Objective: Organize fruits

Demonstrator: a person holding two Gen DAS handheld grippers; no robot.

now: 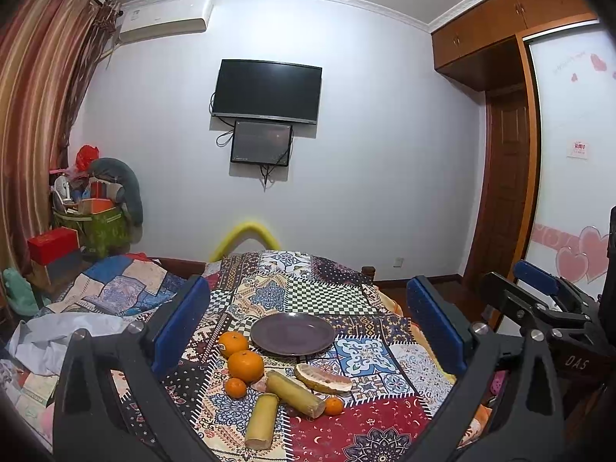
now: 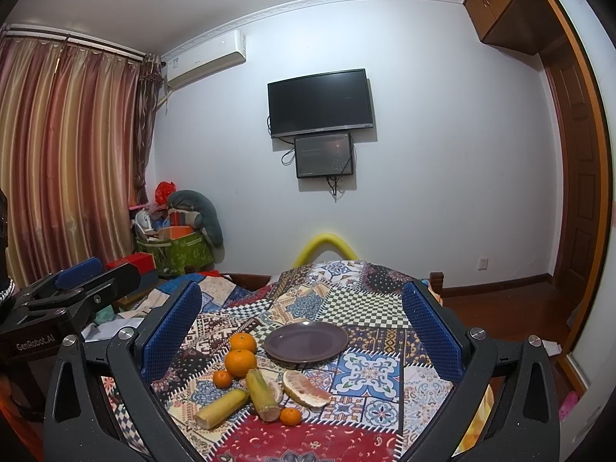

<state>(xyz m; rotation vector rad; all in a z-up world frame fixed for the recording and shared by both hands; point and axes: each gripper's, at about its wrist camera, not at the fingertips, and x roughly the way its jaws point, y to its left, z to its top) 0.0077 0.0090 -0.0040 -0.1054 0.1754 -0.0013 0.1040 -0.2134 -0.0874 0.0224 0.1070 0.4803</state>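
Note:
An empty purple plate [image 1: 292,333] [image 2: 306,340] lies on the patchwork cloth. In front of it lie two big oranges [image 1: 245,365] [image 2: 240,362], two small tangerines [image 1: 235,387] [image 2: 290,416], two yellow-green sugarcane pieces [image 1: 263,420] [image 2: 221,408] and a pomelo wedge [image 1: 323,379] [image 2: 306,385]. My left gripper [image 1: 308,327] is open and empty, held above and short of the fruit. My right gripper [image 2: 304,331] is open and empty, likewise held back. Each gripper shows at the edge of the other's view.
The table [image 1: 327,292] is covered in a patterned cloth. A bed with bedding [image 1: 96,292] lies to the left. Boxes and a green bin [image 2: 173,248] stand by the curtain. A wardrobe [image 1: 569,154] and door are on the right.

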